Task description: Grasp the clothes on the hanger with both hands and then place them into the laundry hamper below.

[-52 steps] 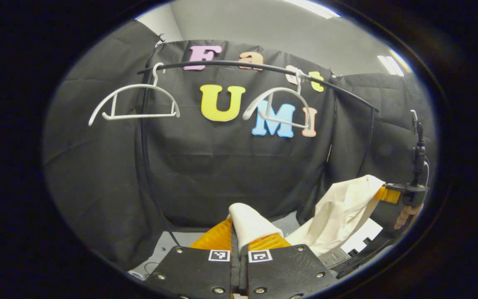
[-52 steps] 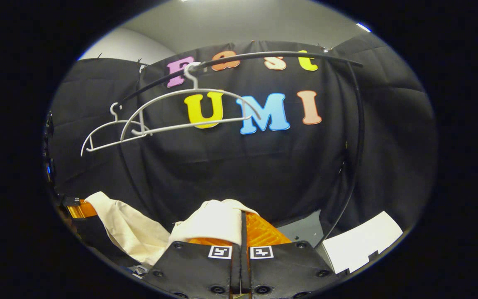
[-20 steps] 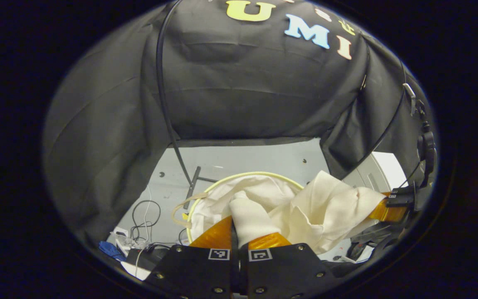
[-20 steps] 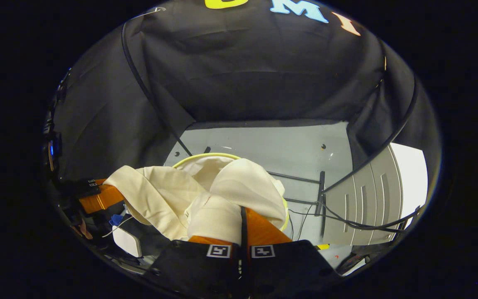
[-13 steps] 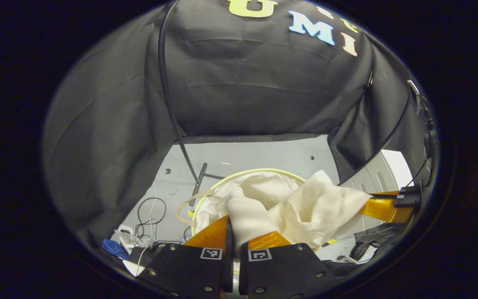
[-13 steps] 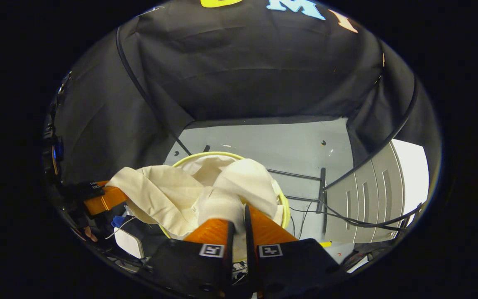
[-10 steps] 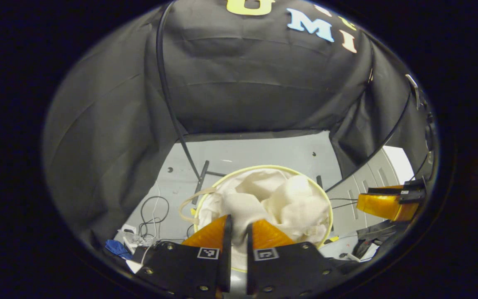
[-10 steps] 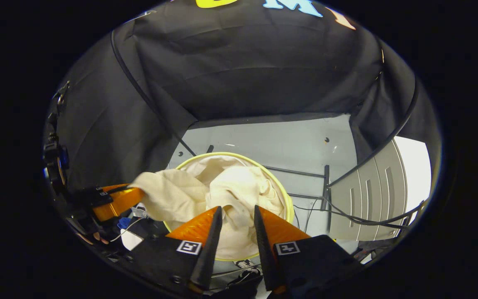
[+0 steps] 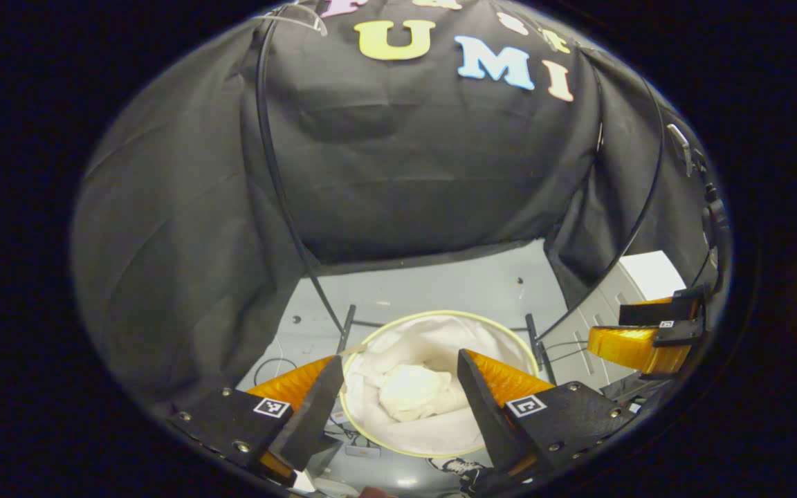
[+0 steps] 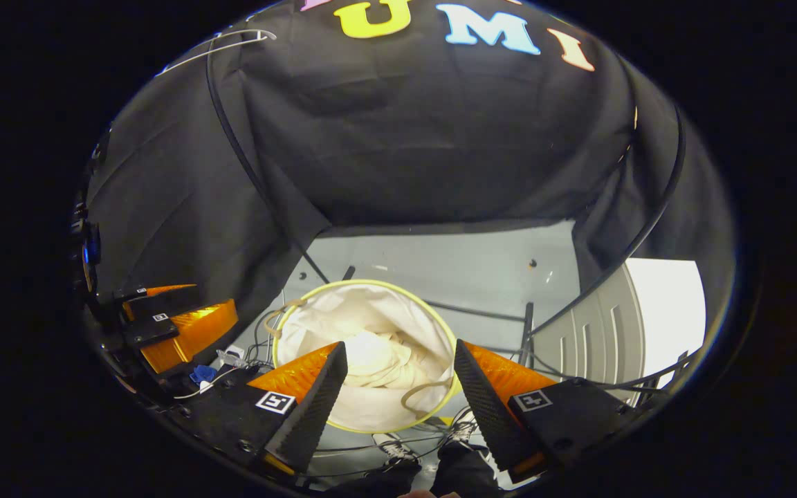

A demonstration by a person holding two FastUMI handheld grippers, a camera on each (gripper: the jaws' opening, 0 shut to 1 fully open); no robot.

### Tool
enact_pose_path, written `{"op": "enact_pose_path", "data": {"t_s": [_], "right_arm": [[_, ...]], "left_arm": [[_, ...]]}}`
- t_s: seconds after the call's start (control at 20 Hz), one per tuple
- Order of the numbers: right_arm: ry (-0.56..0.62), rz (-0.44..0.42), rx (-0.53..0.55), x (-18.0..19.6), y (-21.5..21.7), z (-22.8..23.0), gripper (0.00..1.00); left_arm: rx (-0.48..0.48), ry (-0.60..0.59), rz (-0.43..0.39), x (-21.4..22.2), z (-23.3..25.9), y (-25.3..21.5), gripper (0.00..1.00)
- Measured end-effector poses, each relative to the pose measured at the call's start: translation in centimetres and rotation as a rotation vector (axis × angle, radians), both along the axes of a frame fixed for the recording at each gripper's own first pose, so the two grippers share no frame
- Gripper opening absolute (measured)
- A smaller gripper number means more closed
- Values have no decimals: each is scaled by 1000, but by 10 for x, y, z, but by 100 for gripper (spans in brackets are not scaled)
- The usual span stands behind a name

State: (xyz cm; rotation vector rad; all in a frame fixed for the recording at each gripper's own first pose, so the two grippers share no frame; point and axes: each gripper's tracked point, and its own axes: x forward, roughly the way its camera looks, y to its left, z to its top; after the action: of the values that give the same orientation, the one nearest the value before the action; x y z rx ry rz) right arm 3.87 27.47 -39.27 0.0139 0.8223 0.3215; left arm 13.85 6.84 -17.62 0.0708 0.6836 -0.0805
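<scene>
Left gripper (image 9: 398,401) released, fingers spread wide, nothing between them, above the laundry hamper (image 9: 440,319). Right gripper (image 10: 398,394) also released, fingers wide apart and holding nothing, above the same hamper (image 10: 364,285).

Clothes (image 9: 416,391) inside the hamper, a cream bundle at the bottom, lower than the yellow-green rim. Same clothes (image 10: 381,360) seen between the spread fingers in the right gripper view, lying in folds against the pale lining. Not touched by either gripper.

Hamper standing on the grey floor (image 9: 440,287), round, with a cream handle loop hanging over the near rim in the right gripper view. Thin black legs of the clothes rack (image 9: 281,194) just beside the hamper, on the floor, rising along the black cloth wall. Loose cables (image 10: 509,360) on the floor near the hamper.

Right gripper visible at the right edge of the left gripper view (image 9: 647,332), well apart from the hamper. Left gripper at the left edge of the right gripper view (image 10: 177,321), also off to the side.
</scene>
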Motion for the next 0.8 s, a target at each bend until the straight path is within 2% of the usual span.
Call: {"op": "enact_pose_path", "data": {"t_s": [0.25,0.5,0.75,0.8], "right_arm": [[-206,-15,24,14,-26,97,98],[-401,-82,89,13,-68,203,98],[-558,-162,117,0,-112,269,98],[-583,-176,120,-6,-121,282,93]], "left_arm": [[-19,-211,28,20,61,-9,97],[-6,-462,33,39,143,-11,96],[6,-662,18,31,192,-19,96],[-3,-692,13,31,192,-22,96]]}}
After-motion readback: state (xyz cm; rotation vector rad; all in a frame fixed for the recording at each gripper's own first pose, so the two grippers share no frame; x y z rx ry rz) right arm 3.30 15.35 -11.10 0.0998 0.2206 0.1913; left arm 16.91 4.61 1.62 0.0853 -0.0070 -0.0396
